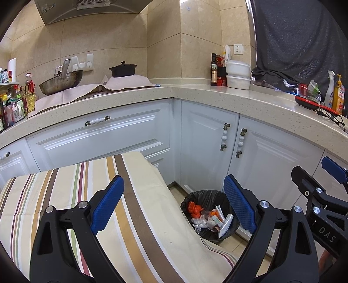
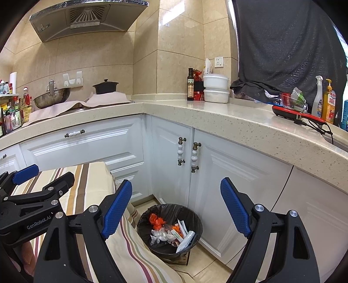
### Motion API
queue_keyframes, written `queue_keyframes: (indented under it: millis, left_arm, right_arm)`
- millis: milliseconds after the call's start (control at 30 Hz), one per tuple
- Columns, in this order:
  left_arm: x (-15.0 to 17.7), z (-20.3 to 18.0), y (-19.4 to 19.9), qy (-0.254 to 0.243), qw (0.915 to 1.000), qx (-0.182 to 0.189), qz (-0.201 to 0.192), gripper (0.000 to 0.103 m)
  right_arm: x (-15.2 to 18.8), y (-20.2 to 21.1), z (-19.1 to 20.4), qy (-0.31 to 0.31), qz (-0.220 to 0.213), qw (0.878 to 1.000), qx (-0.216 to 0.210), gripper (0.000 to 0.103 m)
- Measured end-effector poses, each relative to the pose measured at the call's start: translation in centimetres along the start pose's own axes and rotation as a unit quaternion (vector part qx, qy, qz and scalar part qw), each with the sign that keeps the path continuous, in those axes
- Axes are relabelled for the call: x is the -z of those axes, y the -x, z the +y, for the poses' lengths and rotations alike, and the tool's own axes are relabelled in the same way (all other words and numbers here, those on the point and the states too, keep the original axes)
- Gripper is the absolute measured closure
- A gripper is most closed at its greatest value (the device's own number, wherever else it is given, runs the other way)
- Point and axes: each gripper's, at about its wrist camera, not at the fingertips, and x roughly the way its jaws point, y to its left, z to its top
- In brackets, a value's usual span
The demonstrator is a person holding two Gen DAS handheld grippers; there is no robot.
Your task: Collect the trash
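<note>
Currently, left wrist view: left gripper spread wide, nothing between the blue pads, hanging over the striped cloth that covers a low surface. Trash bin with black liner on the tiled floor just right of the cloth's edge, tucked into the corner of the white cabinets. Inside the bin: orange wrappers, crumpled clear plastic, white sachets. Bin partly behind the right-hand pad. Right gripper enters at the right edge, beyond the bin; only one blue pad of it clearly seen here. Above the bin, speckled countertop: wok and black pot far left of the bin's line, oil bottle and stacked white containers roughly straight above it, spray bottle and yellow pump bottle to the right.

Right wrist view: right gripper also wide apart, empty, aimed down at the trash bin, which sits centred between the pads on the floor against the white cabinets. Same orange wrappers and white packets visible in the bin. Striped cloth left of the bin, its hem draped touching the rim. Left gripper at the left edge over the cloth, well left of the bin. Range hood high above the bin, to the left.
</note>
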Motion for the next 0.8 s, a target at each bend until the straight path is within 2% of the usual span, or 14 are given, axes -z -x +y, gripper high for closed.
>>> queue_keyframes:
  millis: [233,800]
  left_arm:
    - [-0.01,-0.05,0.06,-0.001,1.0000,0.000,0.000,0.008]
    - [-0.09,-0.48,0.23,-0.009,0.9999,0.003,-0.009,0.006]
  right_arm:
    - [-0.02,-0.05,-0.01,0.000,0.000,1.000,0.000,0.022]
    - [0.03,-0.03,-0.50,-0.002,0.000,1.000,0.002,0.022]
